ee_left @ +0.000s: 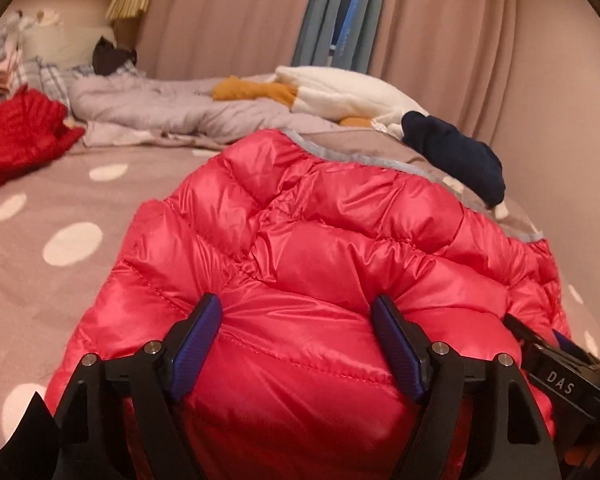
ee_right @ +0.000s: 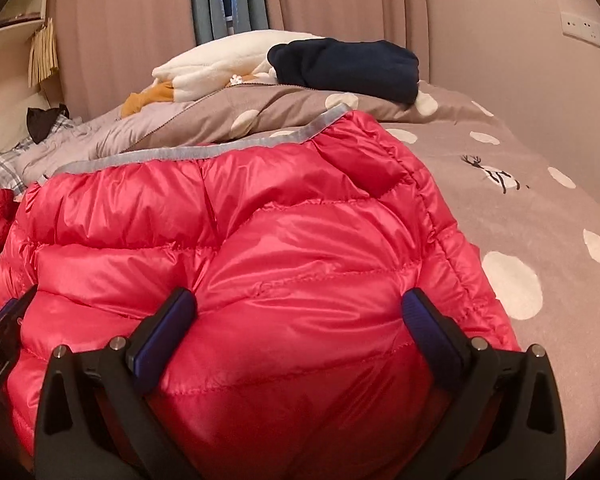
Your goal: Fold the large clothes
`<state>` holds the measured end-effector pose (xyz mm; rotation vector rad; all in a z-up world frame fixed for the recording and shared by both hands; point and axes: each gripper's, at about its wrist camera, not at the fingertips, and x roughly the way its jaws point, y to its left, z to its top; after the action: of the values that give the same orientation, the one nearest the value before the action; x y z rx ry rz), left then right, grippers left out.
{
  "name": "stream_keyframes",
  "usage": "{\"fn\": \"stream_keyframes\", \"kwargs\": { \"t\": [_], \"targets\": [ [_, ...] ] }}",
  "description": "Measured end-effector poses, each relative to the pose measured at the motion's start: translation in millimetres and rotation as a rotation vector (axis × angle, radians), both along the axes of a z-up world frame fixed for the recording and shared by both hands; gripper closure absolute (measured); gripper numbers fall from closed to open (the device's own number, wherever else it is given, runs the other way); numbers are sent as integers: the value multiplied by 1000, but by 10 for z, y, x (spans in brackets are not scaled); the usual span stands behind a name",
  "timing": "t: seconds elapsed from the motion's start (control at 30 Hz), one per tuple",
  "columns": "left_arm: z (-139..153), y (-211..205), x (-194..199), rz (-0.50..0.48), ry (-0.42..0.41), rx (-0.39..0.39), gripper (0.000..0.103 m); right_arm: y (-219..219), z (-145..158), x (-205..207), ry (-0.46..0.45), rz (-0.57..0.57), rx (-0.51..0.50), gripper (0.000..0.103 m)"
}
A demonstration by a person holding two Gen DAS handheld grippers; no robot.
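Left wrist view: left gripper [ee_left: 296, 312] low over a puffy red jacket [ee_left: 324, 248], jaws wide, blue pads [ee_left: 198, 344] pressed into a bulging fold of the fabric on both sides, so gripping the jacket. Jacket spread across a taupe bedspread [ee_left: 40, 280] with white dots, grey trim [ee_left: 364, 160] along its far edge. Beyond it, a rumpled grey quilt [ee_left: 172, 108], a white and mustard plush toy [ee_left: 332, 92], a folded navy garment [ee_left: 456, 156] at the right. At the far left, a red knit garment [ee_left: 16, 136]. Part of the right gripper [ee_left: 556, 364] just visible at the right edge, touching the jacket. Pink curtains [ee_left: 220, 12] behind.

Right wrist view: right gripper [ee_right: 300, 312] also down on the red jacket [ee_right: 228, 232], jaws wide, pads [ee_right: 432, 328] sunk into a swollen fold between them, holding it. Grey trim [ee_right: 204, 152] along the jacket's far edge. Dotted bedspread [ee_right: 520, 220] bare to the right of the jacket. Navy garment [ee_right: 344, 68] resting beside the white plush toy [ee_right: 220, 64] farther back. A sliver of the left gripper [ee_right: 4, 328] at the left edge, against the jacket.
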<state>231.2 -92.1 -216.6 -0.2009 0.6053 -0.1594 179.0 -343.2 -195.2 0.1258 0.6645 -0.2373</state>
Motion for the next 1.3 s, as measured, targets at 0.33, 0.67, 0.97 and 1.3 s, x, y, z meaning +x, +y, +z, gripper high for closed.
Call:
{"fn": "stream_keyframes", "kwargs": {
  "t": [0.33, 0.67, 0.97, 1.3],
  "targets": [
    [241, 165, -353, 47, 54, -56, 25, -69, 315, -105, 45, 66, 193, 0],
    [63, 920, -573, 393, 233, -324, 7, 514, 539, -413, 71, 163, 132, 0],
    [-307, 876, -256, 109, 439, -588, 7, 472, 211, -231, 207, 120, 117, 0],
    [-360, 579, 33, 65, 382, -584, 7, 584, -108, -57, 292, 123, -29, 0]
  ]
}}
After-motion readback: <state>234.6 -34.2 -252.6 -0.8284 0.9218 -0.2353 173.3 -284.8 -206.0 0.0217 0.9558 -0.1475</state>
